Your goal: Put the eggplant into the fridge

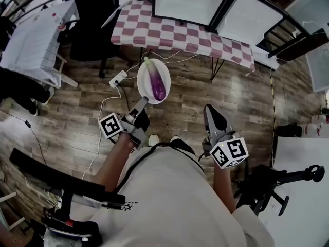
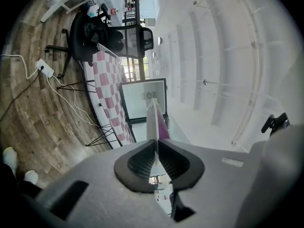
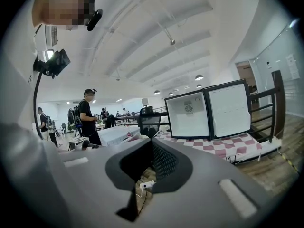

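My left hand-held gripper point(image 1: 143, 103) is clamped on the near rim of a white plate point(image 1: 141, 76). In the left gripper view the jaws pinch the plate's thin edge point(image 2: 153, 120) between the pads. The eggplant point(image 1: 157, 84) lies lengthwise on that plate, its green stem toward the top of the frame. It sits just beyond the gripper's tips and does not touch the jaws. From the left gripper view only a purple sliver of it point(image 2: 164, 127) shows behind the plate's edge.

My right hand-held gripper point(image 1: 209, 109) is at centre right of the head view, well apart from the plate. Its jaws are together with nothing between them point(image 3: 151, 144).

The plate hangs over the wooden floor point(image 1: 77, 112), above a white power strip point(image 1: 118, 78). Past it, in the upper middle of the frame, stands the bench point(image 1: 169, 32) with its red-and-white checked cloth. The white fridge point(image 1: 190, 1) sits on top with its door swung open.
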`<action>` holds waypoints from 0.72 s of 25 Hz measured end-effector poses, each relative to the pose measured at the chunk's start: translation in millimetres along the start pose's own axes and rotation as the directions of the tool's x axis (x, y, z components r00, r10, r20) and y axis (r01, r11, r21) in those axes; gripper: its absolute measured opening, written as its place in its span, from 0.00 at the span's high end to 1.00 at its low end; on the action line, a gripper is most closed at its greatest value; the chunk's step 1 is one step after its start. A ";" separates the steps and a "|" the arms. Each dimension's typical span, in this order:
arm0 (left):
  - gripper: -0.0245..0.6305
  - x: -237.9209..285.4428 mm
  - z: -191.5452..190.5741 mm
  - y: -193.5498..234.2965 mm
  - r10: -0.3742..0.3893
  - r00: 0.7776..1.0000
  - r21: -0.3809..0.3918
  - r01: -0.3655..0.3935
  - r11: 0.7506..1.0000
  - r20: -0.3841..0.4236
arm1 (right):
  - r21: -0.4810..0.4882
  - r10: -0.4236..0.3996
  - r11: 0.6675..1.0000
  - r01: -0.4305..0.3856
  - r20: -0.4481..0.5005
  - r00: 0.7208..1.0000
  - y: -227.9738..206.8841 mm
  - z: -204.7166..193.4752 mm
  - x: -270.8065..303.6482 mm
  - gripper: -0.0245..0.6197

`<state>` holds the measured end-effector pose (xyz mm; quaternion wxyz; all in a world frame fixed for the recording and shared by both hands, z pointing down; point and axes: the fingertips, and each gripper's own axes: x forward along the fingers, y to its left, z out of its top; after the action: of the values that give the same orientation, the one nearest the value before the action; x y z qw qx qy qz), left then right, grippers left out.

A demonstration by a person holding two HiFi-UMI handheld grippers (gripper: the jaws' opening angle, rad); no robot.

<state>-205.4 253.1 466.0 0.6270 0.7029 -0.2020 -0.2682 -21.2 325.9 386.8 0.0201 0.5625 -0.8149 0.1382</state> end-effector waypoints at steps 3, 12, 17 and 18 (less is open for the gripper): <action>0.92 -7.7 4.8 1.8 0.000 1.000 -0.001 0.000 1.000 -0.003 | 0.007 -0.021 1.000 0.021 -0.007 1.000 4.1 -5.4 -4.4 0.95; 0.92 -14.5 13.0 5.2 -0.014 1.000 -0.018 0.014 1.000 0.002 | 0.001 -0.052 0.999 0.052 -0.032 0.998 8.9 -13.3 -7.1 0.95; 0.92 -13.8 20.0 6.8 -0.018 1.000 -0.022 0.019 1.000 0.024 | -0.003 -0.030 1.000 0.030 -0.044 0.999 10.5 -14.9 1.7 0.95; 0.92 -13.1 21.2 7.8 -0.016 0.999 -0.022 0.016 1.000 0.028 | -0.004 -0.025 1.000 0.025 -0.044 0.999 9.3 -14.6 4.0 0.95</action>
<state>-228.4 243.8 473.9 0.6298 0.6936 -0.2021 -0.2854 -33.0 328.9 399.7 0.0407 0.5694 -0.8074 0.1491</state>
